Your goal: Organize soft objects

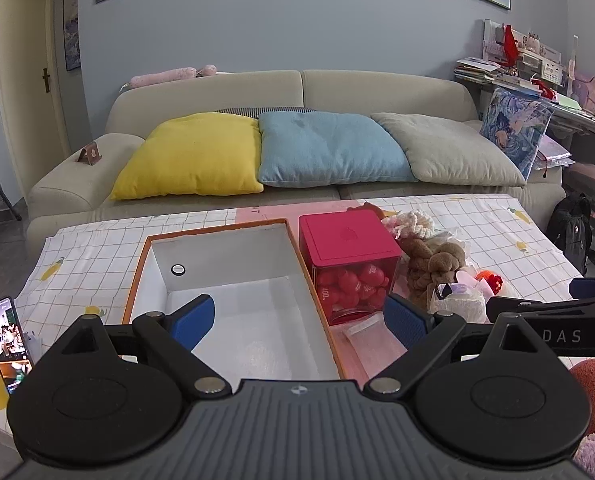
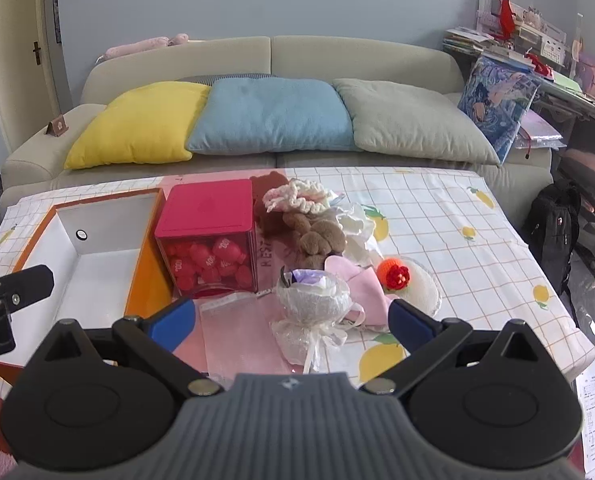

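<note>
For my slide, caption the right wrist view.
Open right gripper faces a small wrapped bouquet beside the red-lidded box and empty orange-rimmed box.

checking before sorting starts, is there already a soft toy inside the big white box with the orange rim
No, the big white box with the orange rim holds no toy; only its bare white floor and walls show.

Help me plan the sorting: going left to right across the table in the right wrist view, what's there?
White box → red cube → brown plush → orange knit ball.
</note>
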